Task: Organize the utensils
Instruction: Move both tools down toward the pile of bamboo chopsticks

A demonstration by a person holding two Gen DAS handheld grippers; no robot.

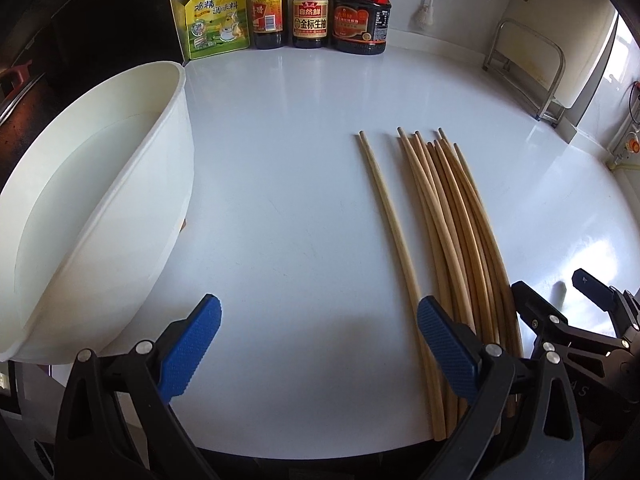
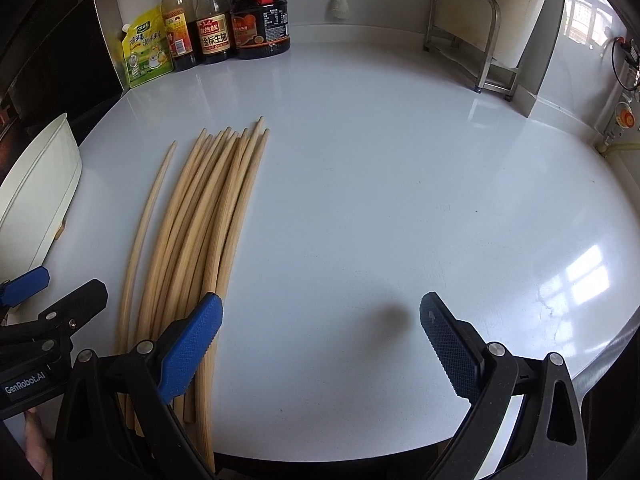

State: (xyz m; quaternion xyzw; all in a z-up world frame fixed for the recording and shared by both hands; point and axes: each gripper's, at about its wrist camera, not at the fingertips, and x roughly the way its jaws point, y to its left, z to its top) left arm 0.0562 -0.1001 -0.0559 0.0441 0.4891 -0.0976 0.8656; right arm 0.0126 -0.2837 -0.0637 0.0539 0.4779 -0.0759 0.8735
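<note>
Several wooden chopsticks (image 1: 452, 220) lie in a loose bundle on the white counter, tips pointing away; one chopstick (image 1: 384, 200) lies apart to the left of the bundle. They also show in the right wrist view (image 2: 208, 216). A white container (image 1: 96, 208) stands tilted at the left, its edge in the right wrist view (image 2: 36, 184). My left gripper (image 1: 318, 332) is open and empty, its right finger (image 1: 444, 336) over the near ends of the chopsticks. My right gripper (image 2: 320, 340) is open and empty, its left finger (image 2: 192, 348) over the bundle's near ends.
A yellow-green seasoning pouch (image 1: 216, 16) and three sauce bottles (image 1: 310, 4) stand along the back wall. A metal rack (image 1: 528, 68) holding a white board stands at the back right. The counter's front edge (image 1: 320, 454) runs just below the grippers.
</note>
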